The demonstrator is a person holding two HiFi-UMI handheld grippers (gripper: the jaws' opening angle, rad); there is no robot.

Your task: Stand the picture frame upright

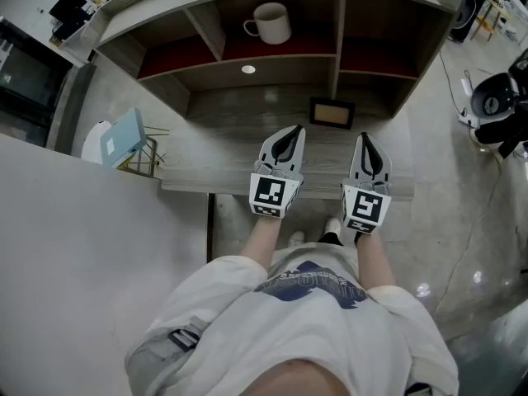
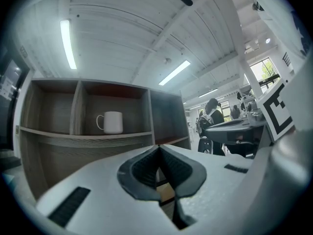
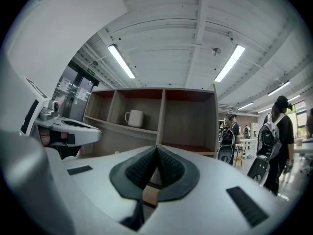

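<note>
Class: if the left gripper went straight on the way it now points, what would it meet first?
Probably the shelf unit's lower panel. The flat picture frame lies lower and to the right of that line, so the left gripper would likely miss it.

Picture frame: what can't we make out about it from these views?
- Head view: the picture frame is too small to tell its picture, or whether a back stand is there.
- Left gripper view: the shut left gripper hides all but a tan sliver of it.
- Right gripper view: the shut right gripper does likewise.
- Its underside shows in no view.
</note>
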